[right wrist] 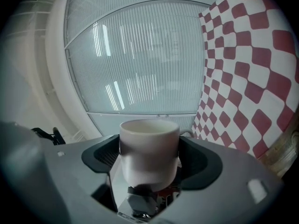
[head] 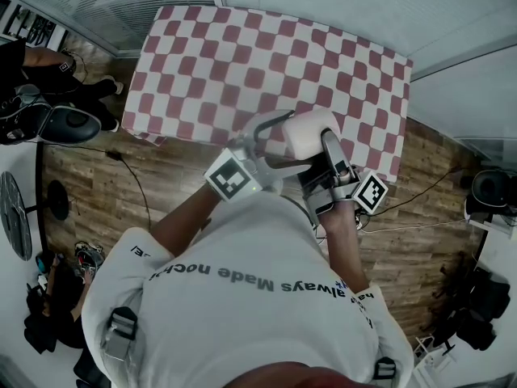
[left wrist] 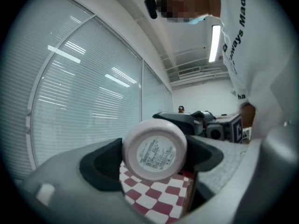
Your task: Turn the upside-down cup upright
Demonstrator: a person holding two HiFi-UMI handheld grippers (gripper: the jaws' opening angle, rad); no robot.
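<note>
Shirt (head: 258, 297), white with dark lettering, fills the bottom of my head view, with both forearms reaching out from it. Just past them the white cup (head: 311, 134) hangs in the air between my two tools, lying on its side and seen against the near edge of the desk (head: 153, 120). My left gripper (left wrist: 154, 155) looks straight at the cup's labelled base, and its black pads are pressed against opposite sides of the body. My right gripper (right wrist: 149, 153) comes in crosswise and sees the wall side-on, with the open rim toward the top of that view. Its pads also lie against the cup on both sides, so both tools have it pinched at once. Below and beyond the cup spreads the desk's red-and-white checked cloth (head: 242, 55). Further out is the wood-plank floor (head: 89, 176) with a dark cable (head: 133, 176) across it, and slatted blinds (left wrist: 84, 101) cover the window past the desk.
</note>
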